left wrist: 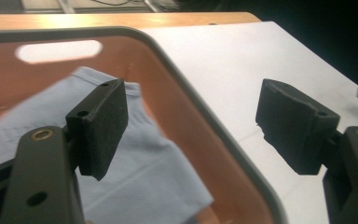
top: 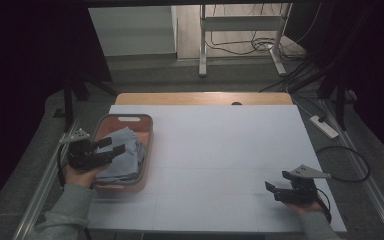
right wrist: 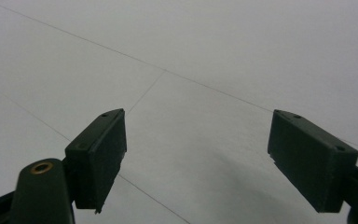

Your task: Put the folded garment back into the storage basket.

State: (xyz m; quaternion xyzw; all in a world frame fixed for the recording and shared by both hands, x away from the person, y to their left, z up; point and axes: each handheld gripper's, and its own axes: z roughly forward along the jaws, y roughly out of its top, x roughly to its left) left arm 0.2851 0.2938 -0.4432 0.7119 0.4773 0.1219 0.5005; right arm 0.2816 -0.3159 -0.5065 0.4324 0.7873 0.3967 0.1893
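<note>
Over the pink basket (top: 147, 131), left tool (top: 111, 146) gapes wide above the blue cloth (top: 125, 157), holding nothing; right tool (top: 278, 188), well away from the basket, likewise open, empty.

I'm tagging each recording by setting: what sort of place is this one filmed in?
Probably a lab or data-collection bay, not a home. A table covered in plain white sheeting sits between dark curtains, with cables across the floor and a metal stand behind. A pink basket of blue cloth looks like a prop.

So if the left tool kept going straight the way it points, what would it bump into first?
Probably the basket's right wall: the open left tool straddles that rim, one side above the blue cloth, the other over the table. Depth is unclear.
</note>
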